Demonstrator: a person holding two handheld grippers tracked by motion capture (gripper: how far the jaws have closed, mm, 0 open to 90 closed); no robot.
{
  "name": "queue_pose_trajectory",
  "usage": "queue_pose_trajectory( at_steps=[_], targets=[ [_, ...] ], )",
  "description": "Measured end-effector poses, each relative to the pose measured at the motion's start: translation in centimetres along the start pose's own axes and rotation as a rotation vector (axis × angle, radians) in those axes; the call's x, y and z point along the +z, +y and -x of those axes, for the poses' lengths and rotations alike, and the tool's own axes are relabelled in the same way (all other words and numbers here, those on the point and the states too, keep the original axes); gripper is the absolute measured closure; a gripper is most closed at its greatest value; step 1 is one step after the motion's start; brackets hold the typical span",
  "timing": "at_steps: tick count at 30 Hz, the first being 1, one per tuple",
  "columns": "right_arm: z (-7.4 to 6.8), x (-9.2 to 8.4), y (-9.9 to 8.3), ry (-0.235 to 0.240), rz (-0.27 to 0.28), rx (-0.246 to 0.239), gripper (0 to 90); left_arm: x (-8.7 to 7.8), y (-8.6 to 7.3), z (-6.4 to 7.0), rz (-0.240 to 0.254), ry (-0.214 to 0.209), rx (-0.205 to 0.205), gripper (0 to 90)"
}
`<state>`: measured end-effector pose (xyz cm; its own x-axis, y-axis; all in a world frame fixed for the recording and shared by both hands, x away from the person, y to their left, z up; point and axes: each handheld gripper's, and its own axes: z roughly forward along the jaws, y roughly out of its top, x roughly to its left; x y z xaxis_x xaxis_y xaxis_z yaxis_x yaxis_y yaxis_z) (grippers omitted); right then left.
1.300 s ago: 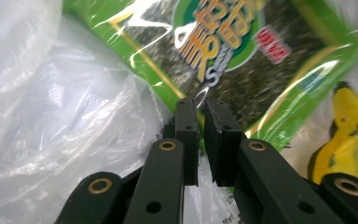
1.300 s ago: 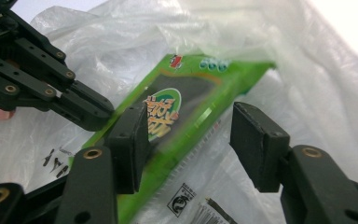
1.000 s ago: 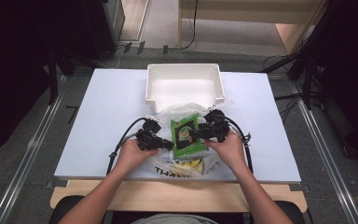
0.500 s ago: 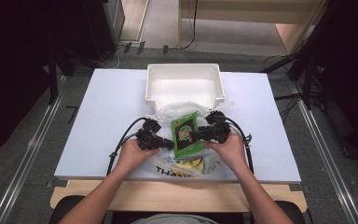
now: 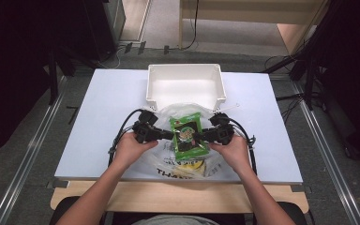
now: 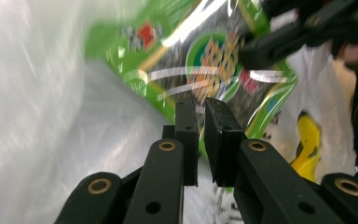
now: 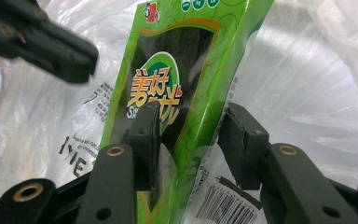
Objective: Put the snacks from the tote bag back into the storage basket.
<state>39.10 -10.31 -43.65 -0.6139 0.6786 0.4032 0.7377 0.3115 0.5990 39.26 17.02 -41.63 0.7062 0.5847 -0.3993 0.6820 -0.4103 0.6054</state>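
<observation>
From above, the green snack packet (image 5: 188,136) sits over the clear plastic bag (image 5: 168,157), just in front of the white bin (image 5: 185,87), between the left gripper (image 5: 170,135) and right gripper (image 5: 198,136). Left gripper view: jaws nearly shut, pinching the packet's edge. Right gripper view: jaws have been closing around the packet, one side still showing a gap
</observation>
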Motion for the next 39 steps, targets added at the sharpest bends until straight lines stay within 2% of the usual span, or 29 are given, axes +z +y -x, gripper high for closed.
queue_pose_trajectory(
  at_steps=[9,15,19,23,28,39],
  targets=[
    [0.1,0.1,0.0,0.005,-0.001,0.002,60.5,-0.3,3.1,-0.8,0.036,0.014,0.009,87.7],
    [0.1,0.2,0.0,0.014,-0.015,0.013,60.6,0.6,5.2,-1.6,0.048,0.037,0.010,87.6],
    [0.1,0.2,0.0,0.019,-0.015,0.010,60.8,1.5,6.0,-2.3,0.038,0.057,0.003,87.5],
    [0.0,0.1,-0.1,0.032,-0.017,0.003,61.6,2.4,6.2,-3.1,0.040,0.075,-0.020,87.3],
    [-0.2,-0.1,-0.2,0.043,-0.015,-0.017,64.0,3.0,5.9,-4.0,0.015,0.084,-0.040,87.5],
    [-0.6,-1.7,-0.3,0.144,0.047,-0.015,75.1,2.3,5.8,-3.9,0.007,0.079,-0.025,85.8]
  ],
)
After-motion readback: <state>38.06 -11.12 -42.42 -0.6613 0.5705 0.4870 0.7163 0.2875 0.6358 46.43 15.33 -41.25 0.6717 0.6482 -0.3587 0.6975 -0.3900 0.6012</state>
